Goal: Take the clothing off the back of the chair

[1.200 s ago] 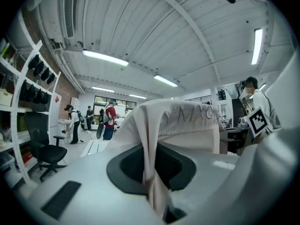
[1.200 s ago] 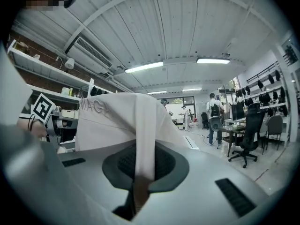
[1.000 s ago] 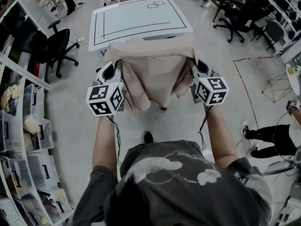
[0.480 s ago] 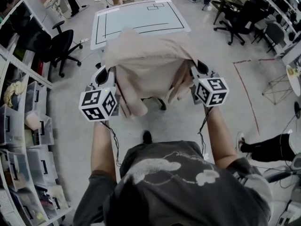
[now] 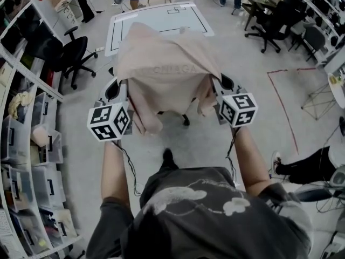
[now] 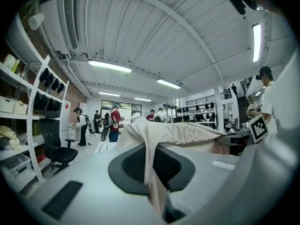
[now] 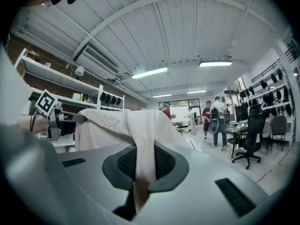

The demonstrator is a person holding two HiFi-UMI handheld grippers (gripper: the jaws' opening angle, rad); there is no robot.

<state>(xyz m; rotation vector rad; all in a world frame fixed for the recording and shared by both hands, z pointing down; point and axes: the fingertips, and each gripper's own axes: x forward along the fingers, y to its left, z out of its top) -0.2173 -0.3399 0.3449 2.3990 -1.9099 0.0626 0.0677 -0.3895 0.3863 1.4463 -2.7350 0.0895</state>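
Note:
A pale beige garment point(image 5: 164, 63) with faint lettering hangs stretched between my two grippers, lifted in the air. My left gripper point(image 5: 125, 86) is shut on its left edge, and my right gripper point(image 5: 214, 84) is shut on its right edge. In the left gripper view the cloth point(image 6: 187, 134) runs down into the closed left gripper point(image 6: 157, 182). The right gripper view shows the cloth point(image 7: 117, 122) pinched in the right gripper point(image 7: 139, 182) the same way. The chair is almost wholly hidden under the garment; only a dark leg point(image 5: 185, 120) shows below the hem.
A white table point(image 5: 156, 20) marked with black lines stands just beyond the garment. A black office chair point(image 5: 73, 53) and shelving point(image 5: 27, 134) with bins line the left. Red floor tape point(image 5: 283, 96), more office chairs point(image 5: 269, 20) and a person's legs point(image 5: 315, 163) are on the right.
Both grippers have carried the garment forward toward the white table and slightly up. The left gripper has drifted left in the picture, and the cloth hangs wider.

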